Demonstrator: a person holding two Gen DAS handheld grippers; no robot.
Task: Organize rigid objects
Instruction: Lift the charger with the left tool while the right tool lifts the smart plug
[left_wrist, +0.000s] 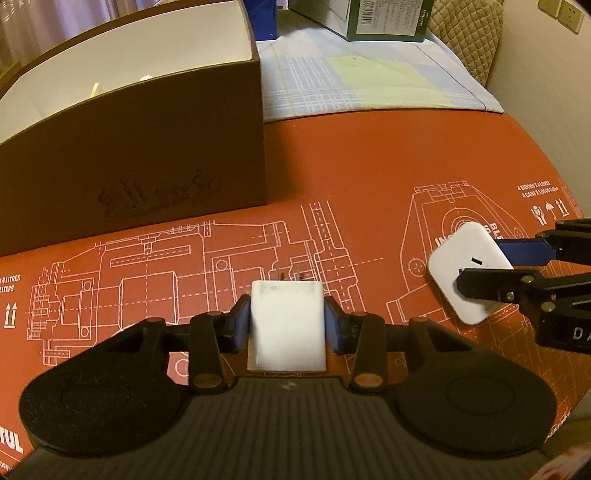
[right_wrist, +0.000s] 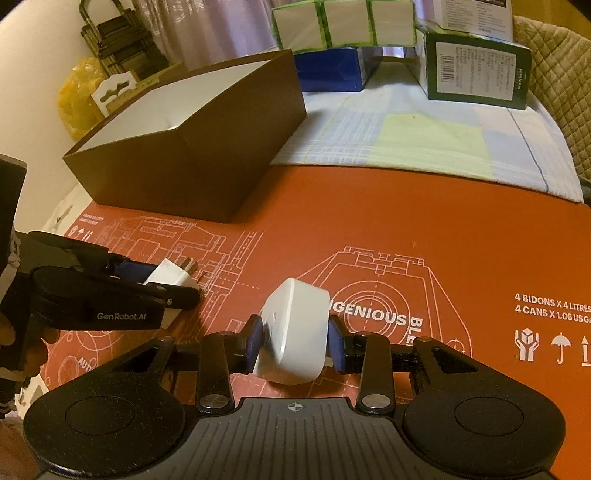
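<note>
Left gripper (left_wrist: 287, 320) clamps a white plug adapter (left_wrist: 286, 326), prongs forward. Right gripper (right_wrist: 295, 341) clamps a white socket block (right_wrist: 293, 332) above the orange mat (right_wrist: 406, 229).

Two white plug adapters (left_wrist: 286, 325) (right_wrist: 295, 328), one brown box (left_wrist: 147, 155), perhaps five cartons (right_wrist: 476, 70)

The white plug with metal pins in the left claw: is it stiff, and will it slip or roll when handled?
The white plug looks like hard plastic, so probably stiff. Its smooth, glossy sides may slip, though the left claw presses it on two flat faces. Being boxy, it should rest flat rather than roll.
</note>
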